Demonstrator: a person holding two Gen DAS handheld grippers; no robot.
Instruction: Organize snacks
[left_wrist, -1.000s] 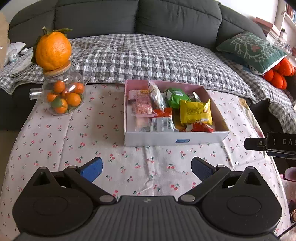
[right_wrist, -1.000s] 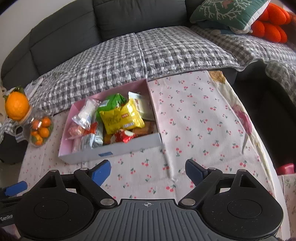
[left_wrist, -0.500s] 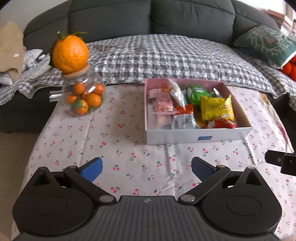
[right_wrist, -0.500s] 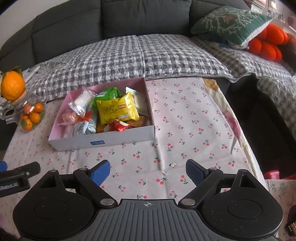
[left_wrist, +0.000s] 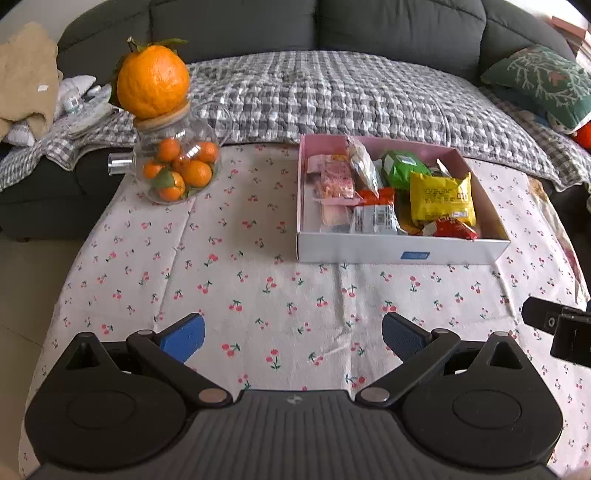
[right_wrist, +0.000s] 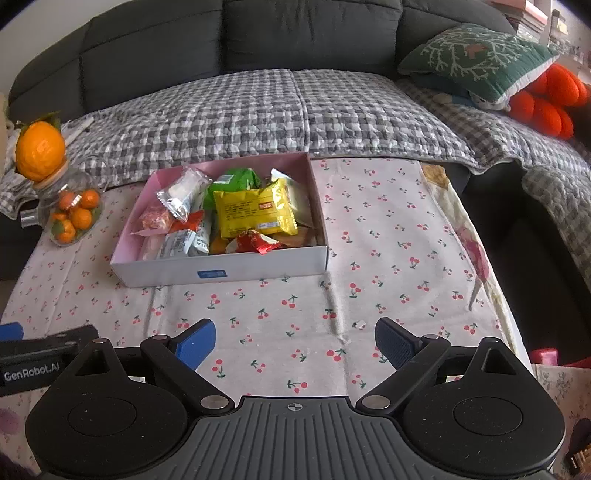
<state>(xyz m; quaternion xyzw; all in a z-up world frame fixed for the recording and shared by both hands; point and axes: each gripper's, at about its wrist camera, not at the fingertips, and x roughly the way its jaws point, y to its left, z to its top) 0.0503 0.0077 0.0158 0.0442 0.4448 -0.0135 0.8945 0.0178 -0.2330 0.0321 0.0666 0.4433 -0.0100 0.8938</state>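
1. I read "GenRobot.AI" in white letters on the black body of the left tongs, at the left edge of my right wrist view.
2. The yellow packet in the box carries print, too small for me to read.
3. The blue sticker on the box front is illegible.

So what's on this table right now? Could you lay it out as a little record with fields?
surface: white cherry-print tablecloth
container: shallow pink-lined cardboard box, open, full of wrapped snacks
on top: yellow snack packet, green packet behind it
beside box: round glass jar of small oranges, large orange on its lid
left gripper: open, empty, short of the box
right gripper: open, empty
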